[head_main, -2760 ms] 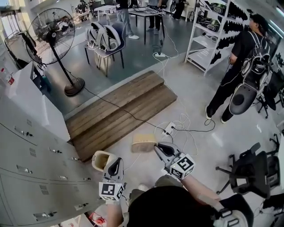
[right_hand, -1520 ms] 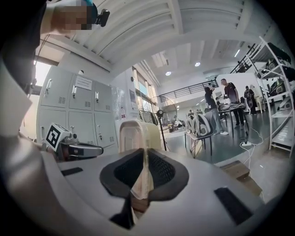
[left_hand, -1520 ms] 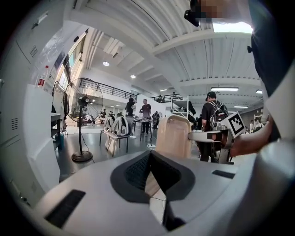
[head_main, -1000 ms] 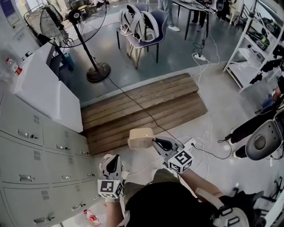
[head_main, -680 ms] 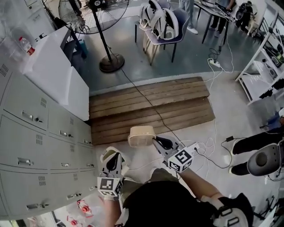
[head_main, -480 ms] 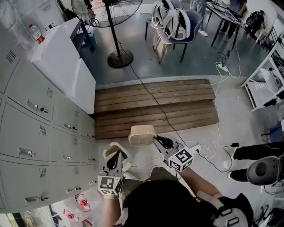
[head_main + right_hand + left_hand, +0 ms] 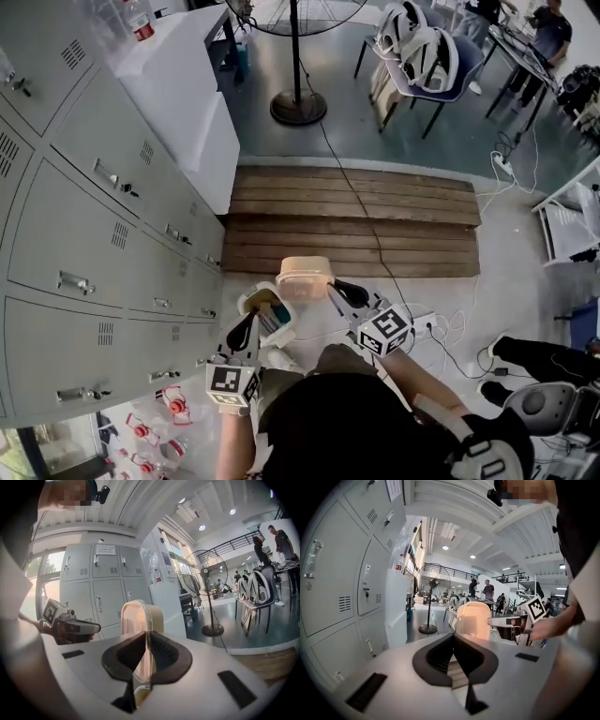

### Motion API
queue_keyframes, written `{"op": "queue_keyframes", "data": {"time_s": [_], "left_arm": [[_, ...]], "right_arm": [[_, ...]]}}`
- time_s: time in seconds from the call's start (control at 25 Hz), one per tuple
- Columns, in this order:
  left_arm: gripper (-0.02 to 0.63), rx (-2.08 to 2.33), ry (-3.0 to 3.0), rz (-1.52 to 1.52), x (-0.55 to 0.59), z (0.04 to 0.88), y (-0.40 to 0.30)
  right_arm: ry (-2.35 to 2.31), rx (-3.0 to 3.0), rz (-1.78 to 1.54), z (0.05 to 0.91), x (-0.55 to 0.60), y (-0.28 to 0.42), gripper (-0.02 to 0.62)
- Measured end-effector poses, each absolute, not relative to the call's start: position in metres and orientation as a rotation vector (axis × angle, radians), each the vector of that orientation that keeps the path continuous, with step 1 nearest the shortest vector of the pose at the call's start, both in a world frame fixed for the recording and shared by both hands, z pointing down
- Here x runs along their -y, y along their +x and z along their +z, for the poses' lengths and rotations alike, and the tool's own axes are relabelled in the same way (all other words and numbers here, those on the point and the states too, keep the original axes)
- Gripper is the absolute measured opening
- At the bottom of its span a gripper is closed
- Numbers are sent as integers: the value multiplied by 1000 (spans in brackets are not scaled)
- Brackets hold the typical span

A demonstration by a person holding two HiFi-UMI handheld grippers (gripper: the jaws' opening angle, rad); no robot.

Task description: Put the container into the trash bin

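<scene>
A beige plastic container (image 7: 303, 277) with a clear lid hangs in the air, and my right gripper (image 7: 337, 292) is shut on its rim. In the right gripper view the container (image 7: 140, 618) stands on edge between the closed jaws of that gripper (image 7: 146, 645). A small cream trash bin (image 7: 253, 298) with some rubbish inside stands on the floor just below and left of the container. My left gripper (image 7: 245, 327) hovers at the bin's left side, shut and empty. The left gripper view shows the jaws of the left gripper (image 7: 453, 645) pressed together, with the container (image 7: 473, 619) ahead.
Grey lockers (image 7: 103, 234) line the left side, close to the bin. A wooden platform (image 7: 356, 220) lies ahead, with a fan stand (image 7: 298, 105) and a chair (image 7: 422, 61) beyond. Cables and a power strip (image 7: 436, 326) trail on the floor to the right. Red-and-white packets (image 7: 173, 405) lie at lower left.
The view has swung toward the lockers. The container stays held in the right gripper and now hangs just above the trash bin, which shows to the right of the left gripper.
</scene>
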State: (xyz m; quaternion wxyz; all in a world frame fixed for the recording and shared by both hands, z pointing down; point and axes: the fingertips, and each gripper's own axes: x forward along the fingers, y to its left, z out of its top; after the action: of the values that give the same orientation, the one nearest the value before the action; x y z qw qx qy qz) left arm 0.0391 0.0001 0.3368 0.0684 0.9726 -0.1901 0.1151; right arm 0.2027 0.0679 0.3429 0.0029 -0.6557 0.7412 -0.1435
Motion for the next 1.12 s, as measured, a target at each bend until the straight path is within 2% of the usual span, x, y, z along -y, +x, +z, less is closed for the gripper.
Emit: {"op": "queue_keyframes", "data": {"time_s": [0.64,1.12], "left_arm": [[8,689,2804,406,85,378,-73],[8,658,2729,505,113,423,-111]], "right_arm": [[-2012,-2450,-580,391,38,107,48],[-2051,-2540,-694,451,70,57,48]]}}
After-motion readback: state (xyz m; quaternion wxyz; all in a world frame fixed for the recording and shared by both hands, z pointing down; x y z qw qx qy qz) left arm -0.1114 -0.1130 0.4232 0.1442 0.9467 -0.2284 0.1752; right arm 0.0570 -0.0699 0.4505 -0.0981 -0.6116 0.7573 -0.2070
